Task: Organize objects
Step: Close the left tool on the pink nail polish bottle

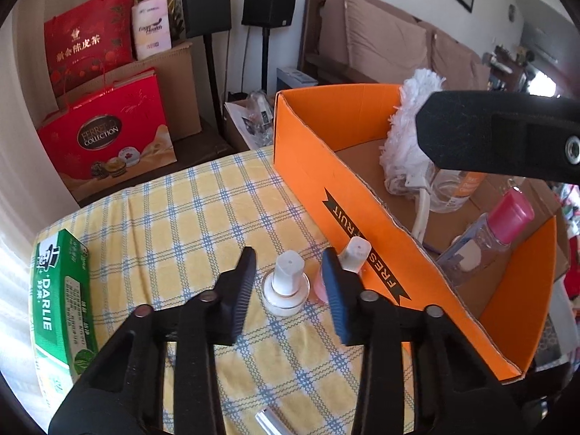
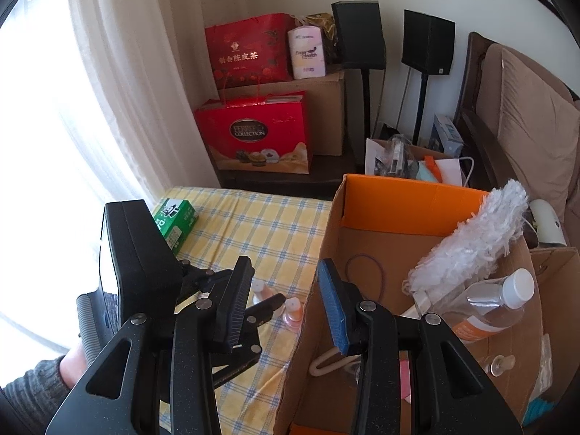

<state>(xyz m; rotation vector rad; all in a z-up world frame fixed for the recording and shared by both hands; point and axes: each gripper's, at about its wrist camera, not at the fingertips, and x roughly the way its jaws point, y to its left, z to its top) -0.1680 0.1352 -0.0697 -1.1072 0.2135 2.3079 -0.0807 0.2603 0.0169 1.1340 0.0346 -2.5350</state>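
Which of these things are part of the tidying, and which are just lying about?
Part of the job:
orange box
small bottles
green carton
duster
left tool

Just lying about:
red gift bags
speakers
sofa

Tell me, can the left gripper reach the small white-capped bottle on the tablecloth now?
Probably yes. The small white-capped bottle stands upright between the fingers of the left gripper, pads apparently not touching it yet. The pink bottle crowds the right finger.

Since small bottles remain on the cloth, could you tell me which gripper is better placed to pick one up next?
Left. The left gripper already straddles the white-capped bottle, though its pads look clear of it. The right gripper hangs over the orange box wall, holding nothing.
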